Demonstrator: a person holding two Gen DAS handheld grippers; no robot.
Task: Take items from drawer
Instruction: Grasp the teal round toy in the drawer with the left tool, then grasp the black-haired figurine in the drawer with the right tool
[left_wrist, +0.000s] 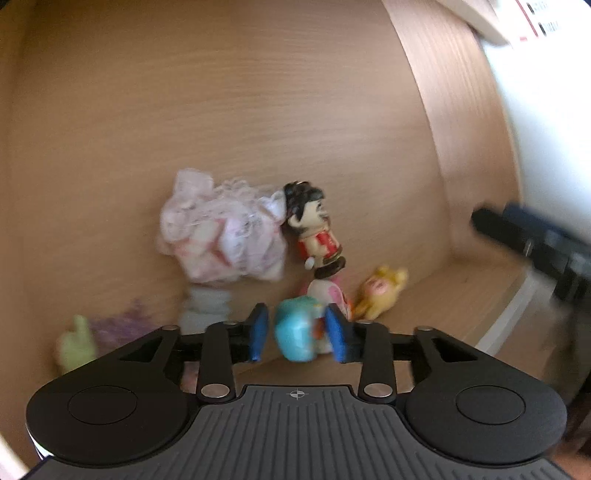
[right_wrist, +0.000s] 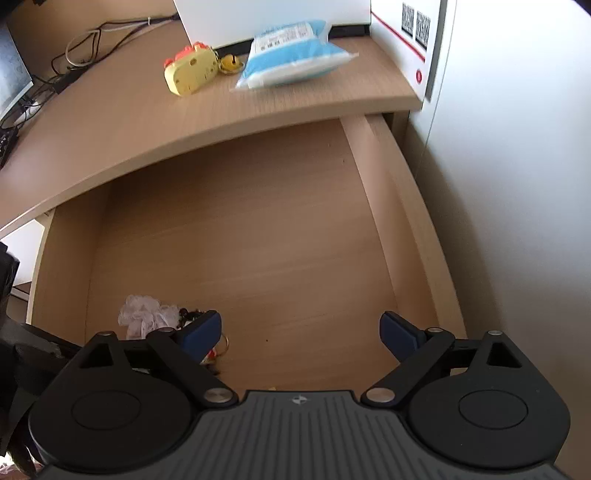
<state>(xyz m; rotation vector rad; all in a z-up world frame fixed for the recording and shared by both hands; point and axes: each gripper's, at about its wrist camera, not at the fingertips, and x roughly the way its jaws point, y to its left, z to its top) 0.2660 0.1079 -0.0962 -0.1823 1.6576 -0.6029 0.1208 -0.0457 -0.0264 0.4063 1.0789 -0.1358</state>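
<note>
A teal toy (left_wrist: 295, 334) lies in the near corner of the open drawer (right_wrist: 258, 229), framed between the blue pads (left_wrist: 258, 332) of my left hand-held gripper (left_wrist: 297, 334), whose jaws stand spread with a sliver of daylight on either side and press on nothing. Crowded against the toy at its 1 o'clock is a pink-and-white figure (left_wrist: 328, 291), with a yellow doll (left_wrist: 380, 295) just beyond at 2 o'clock; a dark-haired figurine in red (left_wrist: 314, 232) leans at 12 o'clock beside a frilly pink bundle (left_wrist: 221, 236) at 11. That crowding is my worry: closing here, I judge, the right-hand pad could catch the pink-and-white figure too, and the rounded teal body could squirt sideways out of the pinch or drag its neighbours up, to drop them back. The picture is blurred, so how squarely the pads flank the toy I cannot tell. My right hand-held gripper (right_wrist: 301, 332) hovers wide open over bare drawer floor, holding nothing; its left finger hangs just over the toy pile at 9 o'clock, and the two tools could knock together there. On the counter (right_wrist: 110, 122) above already sit a yellow toy (right_wrist: 190, 74) and a blue packet (right_wrist: 295, 55).
</note>
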